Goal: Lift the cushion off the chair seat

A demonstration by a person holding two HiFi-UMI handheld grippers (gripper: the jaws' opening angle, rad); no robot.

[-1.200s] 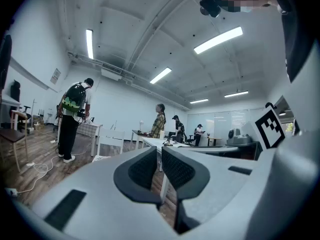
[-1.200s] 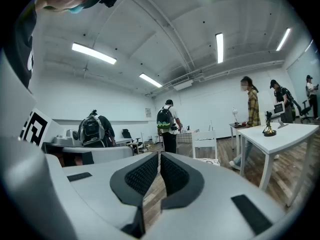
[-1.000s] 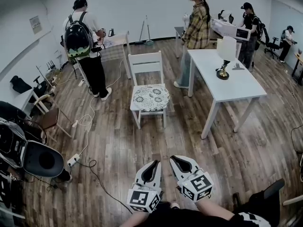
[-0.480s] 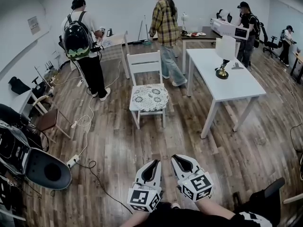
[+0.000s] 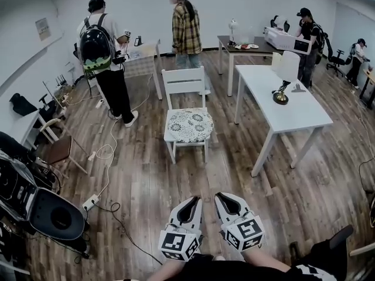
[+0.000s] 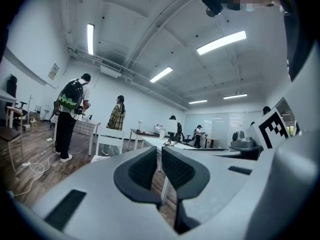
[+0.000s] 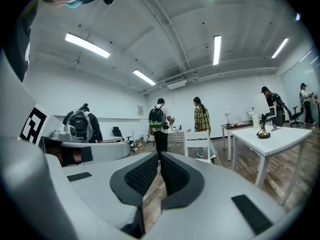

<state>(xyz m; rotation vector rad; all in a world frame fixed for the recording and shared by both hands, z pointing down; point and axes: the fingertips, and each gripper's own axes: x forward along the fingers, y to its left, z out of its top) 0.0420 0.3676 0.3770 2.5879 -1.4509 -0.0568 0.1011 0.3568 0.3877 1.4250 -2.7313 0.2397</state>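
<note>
A white wooden chair (image 5: 184,84) stands in the middle of the wood floor, some way ahead of me. On its seat lies a round-patterned lace cushion (image 5: 189,125). My left gripper (image 5: 192,200) and right gripper (image 5: 222,198) are side by side at the bottom of the head view, pointing level at the chair and well short of it. Both are shut with nothing between the pads. The chair (image 6: 109,142) shows small beyond the left gripper (image 6: 160,160). It also shows as the chair (image 7: 197,143) beyond the right gripper (image 7: 160,168).
A white table (image 5: 293,119) with a lamp (image 5: 283,75) stands right of the chair. A person with a backpack (image 5: 98,48) and a person in a plaid shirt (image 5: 184,31) stand behind it. Cables and a power strip (image 5: 91,201) lie on the floor at left, near a black chair (image 5: 50,215).
The person in the plaid shirt has walked leftward behind the chair. Both grippers have moved a little forward, towards the chair. Their jaws stay shut.
</note>
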